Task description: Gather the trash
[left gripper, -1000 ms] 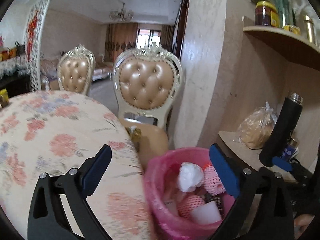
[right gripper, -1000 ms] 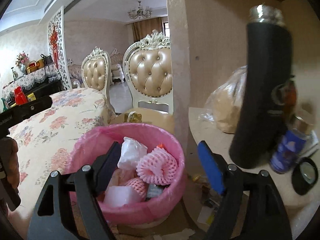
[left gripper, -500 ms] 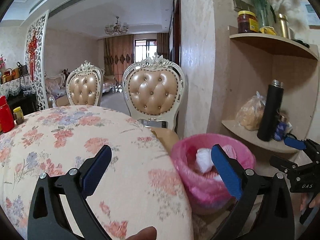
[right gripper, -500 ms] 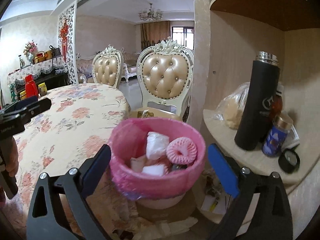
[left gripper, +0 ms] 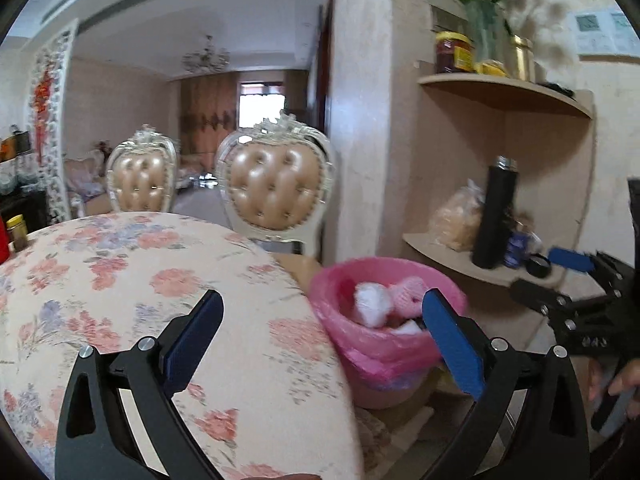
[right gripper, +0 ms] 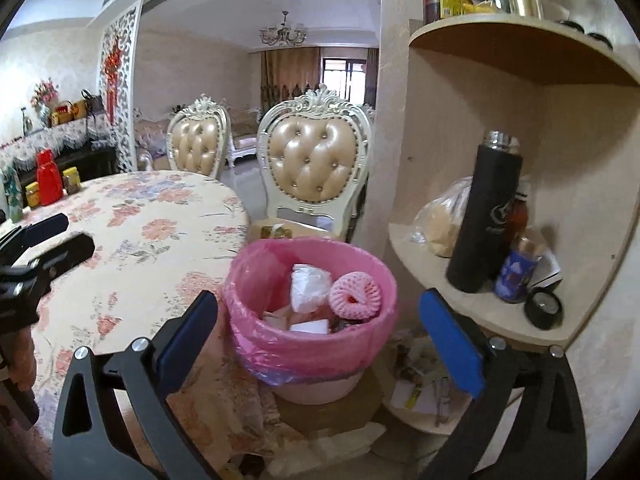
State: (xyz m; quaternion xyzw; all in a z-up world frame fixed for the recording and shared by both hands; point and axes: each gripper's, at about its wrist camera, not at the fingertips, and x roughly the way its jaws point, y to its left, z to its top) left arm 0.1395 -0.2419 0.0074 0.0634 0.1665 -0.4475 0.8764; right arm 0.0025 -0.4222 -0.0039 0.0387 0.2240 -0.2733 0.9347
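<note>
While both jaws gape empty, round bin, crinkled pink liner, holds foam netting.

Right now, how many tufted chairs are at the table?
2. One chair stands right behind the pink-lined trash bin; the other chair is left of it, farther along the table. More may be out of view.

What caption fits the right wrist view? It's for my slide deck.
Open right gripper faces a pink-lined trash bin holding foam netting, between floral table and corner shelf.
</note>
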